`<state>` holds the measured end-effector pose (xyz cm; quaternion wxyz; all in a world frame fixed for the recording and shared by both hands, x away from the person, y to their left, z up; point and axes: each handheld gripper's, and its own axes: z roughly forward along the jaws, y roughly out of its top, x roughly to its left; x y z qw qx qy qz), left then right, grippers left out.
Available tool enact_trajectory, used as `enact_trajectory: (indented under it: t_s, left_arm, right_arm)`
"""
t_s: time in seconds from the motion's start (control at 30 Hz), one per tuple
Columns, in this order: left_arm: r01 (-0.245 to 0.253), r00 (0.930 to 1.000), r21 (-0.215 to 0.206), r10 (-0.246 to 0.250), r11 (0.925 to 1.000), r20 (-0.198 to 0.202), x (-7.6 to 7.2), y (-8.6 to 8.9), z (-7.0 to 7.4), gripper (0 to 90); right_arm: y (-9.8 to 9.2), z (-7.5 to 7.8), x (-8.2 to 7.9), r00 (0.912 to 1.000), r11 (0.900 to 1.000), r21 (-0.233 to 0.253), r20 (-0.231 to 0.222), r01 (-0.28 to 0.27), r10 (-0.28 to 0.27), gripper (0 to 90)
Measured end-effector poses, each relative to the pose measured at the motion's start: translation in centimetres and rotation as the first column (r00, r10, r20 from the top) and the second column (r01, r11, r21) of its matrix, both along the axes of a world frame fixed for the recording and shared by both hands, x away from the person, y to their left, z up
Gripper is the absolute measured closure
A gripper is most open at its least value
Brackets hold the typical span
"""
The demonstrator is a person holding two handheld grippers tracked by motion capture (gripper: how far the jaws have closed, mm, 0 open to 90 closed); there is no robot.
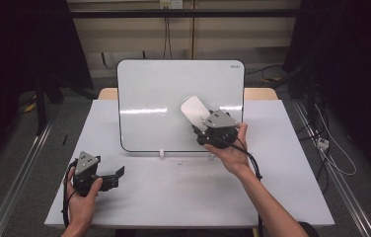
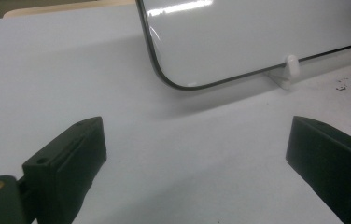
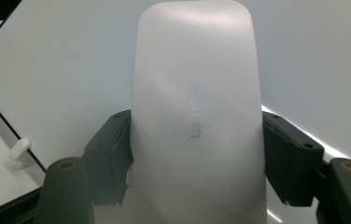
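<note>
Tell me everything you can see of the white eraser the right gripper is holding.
The eraser is a smooth, matte white block, plastic by the look, elongated with a rounded far end and faint grey lettering along its back. The right gripper is shut on it, its black jaws pressing the two long sides near the lower half. It is held up against the whiteboard, tilted up and to the left in the high view, in front of the board's right part. Whether its underside touches the board cannot be told.

Beyond my right claw [image 1: 199, 129], a pale beige wall [image 1: 223, 34] carries a socket [image 1: 170, 4] with cables hanging down. Dark curtains [image 1: 20, 44] flank both claws, and grey floor [image 1: 16, 148] with a metal rail [image 1: 18, 177] lies left of my left claw [image 1: 117, 174].
</note>
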<state>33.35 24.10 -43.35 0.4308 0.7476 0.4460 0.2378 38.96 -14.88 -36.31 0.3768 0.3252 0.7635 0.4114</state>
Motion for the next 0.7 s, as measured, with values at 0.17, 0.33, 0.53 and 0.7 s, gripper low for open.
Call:
enact_trajectory:
  t_s: [0.17, 0.33, 0.53, 0.7]
  left_arm:
    - [-0.010, 0.9999, -0.007, 0.010, 0.9999, 0.002, -0.2, 0.2, 0.0, 5.0]
    - [-0.009, 0.9999, -0.009, 0.009, 0.9999, -0.011, 0.0, 0.2, -0.1, 5.0]
    - [-0.006, 1.0000, -0.009, 0.006, 0.9999, -0.005, 0.1, 0.1, -0.1, 5.0]
    - [-0.005, 1.0000, -0.009, 0.005, 0.9999, 0.003, 0.0, 0.1, 0.0, 5.0]
  right_arm:
    - [-1.3, -0.2, -0.1, 0.9994, 0.999, -0.011, -0.010, 0.032, -0.032, 31.7]
    - [-2.8, -0.2, -0.2, 0.9976, 0.998, 0.003, -0.015, 0.067, -0.067, 31.7]
    - [-4.0, -0.6, -0.5, 0.9951, 0.995, 0.002, -0.026, 0.095, -0.095, 31.7]
    - [-5.0, -0.7, -0.8, 0.9935, 0.994, 0.000, -0.021, 0.112, -0.112, 31.7]
